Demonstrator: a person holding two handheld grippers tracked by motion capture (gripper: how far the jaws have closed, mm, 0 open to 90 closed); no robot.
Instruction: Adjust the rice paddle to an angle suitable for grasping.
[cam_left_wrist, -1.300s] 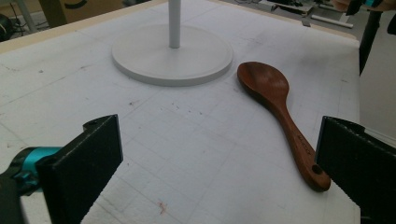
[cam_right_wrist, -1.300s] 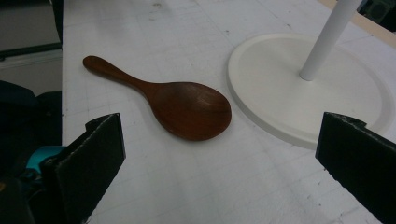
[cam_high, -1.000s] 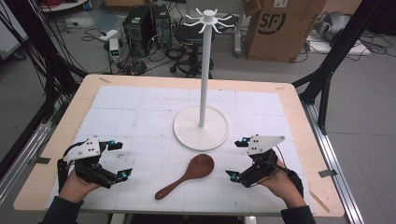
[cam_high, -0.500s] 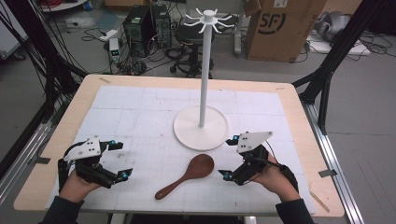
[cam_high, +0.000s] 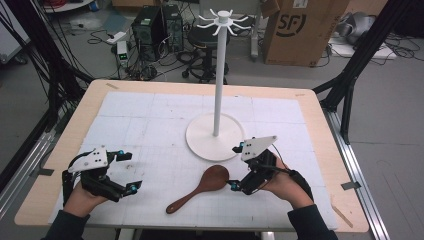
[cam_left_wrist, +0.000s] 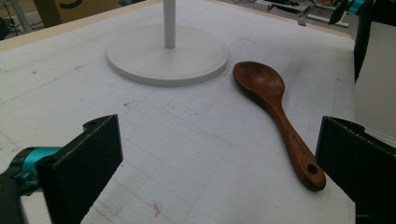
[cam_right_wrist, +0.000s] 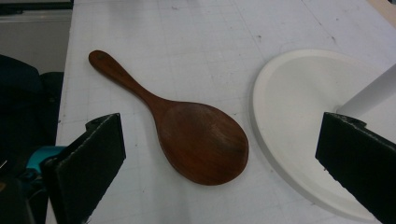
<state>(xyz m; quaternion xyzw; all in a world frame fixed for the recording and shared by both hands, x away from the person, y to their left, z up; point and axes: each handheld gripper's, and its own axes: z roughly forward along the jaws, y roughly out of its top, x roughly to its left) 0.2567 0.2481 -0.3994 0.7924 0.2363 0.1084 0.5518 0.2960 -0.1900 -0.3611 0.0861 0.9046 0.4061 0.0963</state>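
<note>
Reaching with the right gripper (cam_high: 239, 168), fingers wide apart, toward the brown wooden spoon (cam_high: 199, 188) lying flat on the surface (cam_high: 150, 120) beside the white round stand (cam_high: 216, 134). Left gripper (cam_high: 127, 171) waiting, fingers apart too. Next, probably: lowering and closing on the spoon.

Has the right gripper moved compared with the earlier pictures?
Yes. The right gripper has moved left and slightly forward, toward the wooden spoon and nearer the white stand base.

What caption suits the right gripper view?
Open right gripper facing wooden rice paddle beside white stand base.

The spoon (cam_high: 198, 189) lies on the mat (cam_high: 150, 125), just before the stand's base (cam_high: 202, 137).
</note>
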